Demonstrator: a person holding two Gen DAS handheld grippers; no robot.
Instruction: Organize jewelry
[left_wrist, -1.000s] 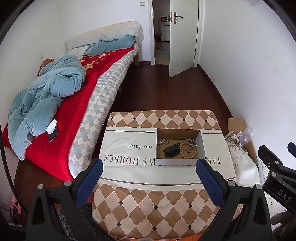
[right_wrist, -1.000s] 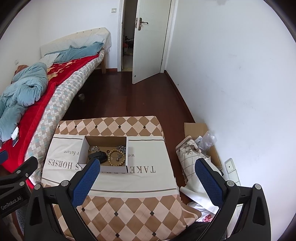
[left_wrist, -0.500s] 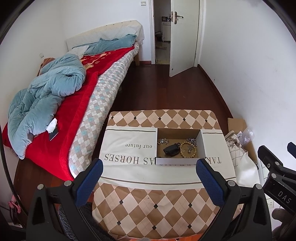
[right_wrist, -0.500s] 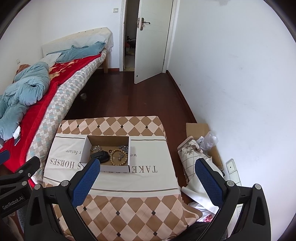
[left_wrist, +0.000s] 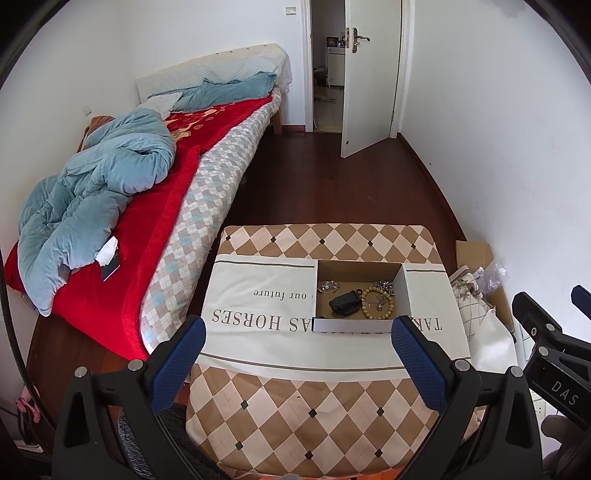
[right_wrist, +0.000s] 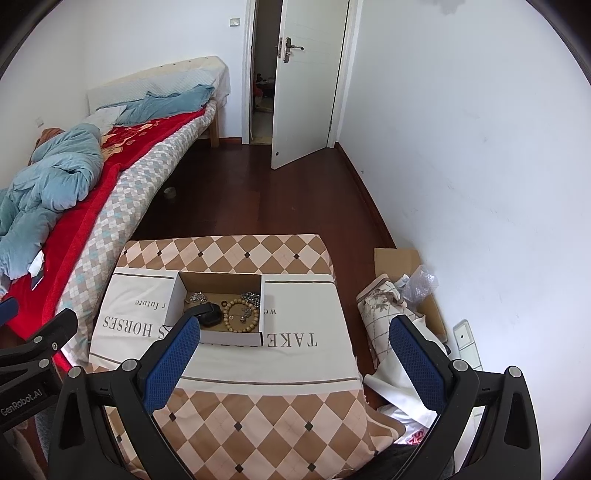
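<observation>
A shallow cardboard box (left_wrist: 351, 325) (right_wrist: 229, 338) sits on the cloth-covered table. Inside it lie a wooden bead bracelet (left_wrist: 378, 300) (right_wrist: 242, 316), a black pouch (left_wrist: 345, 303) (right_wrist: 211, 314) and two clusters of silver jewelry (left_wrist: 330, 286) (right_wrist: 251, 297). My left gripper (left_wrist: 297, 339) hovers open on the near side of the box, holding nothing. Right of it, my right gripper (right_wrist: 295, 332) is open too and holds nothing; its left fingertip (right_wrist: 177, 347) overlaps the box's near left corner in its own view. Each gripper shows at the edge of the other's view.
The table (left_wrist: 295, 406) carries a brown checked cover and a white cloth printed with words. A bed (left_wrist: 155, 206) with a red blanket and blue quilt stands to the left. Cardboard and bags (right_wrist: 402, 291) lie on the floor at right. A hand (left_wrist: 554, 432) shows at lower right.
Both views have drifted only slightly. The jewelry in the box has not moved, and both grippers stay open.
</observation>
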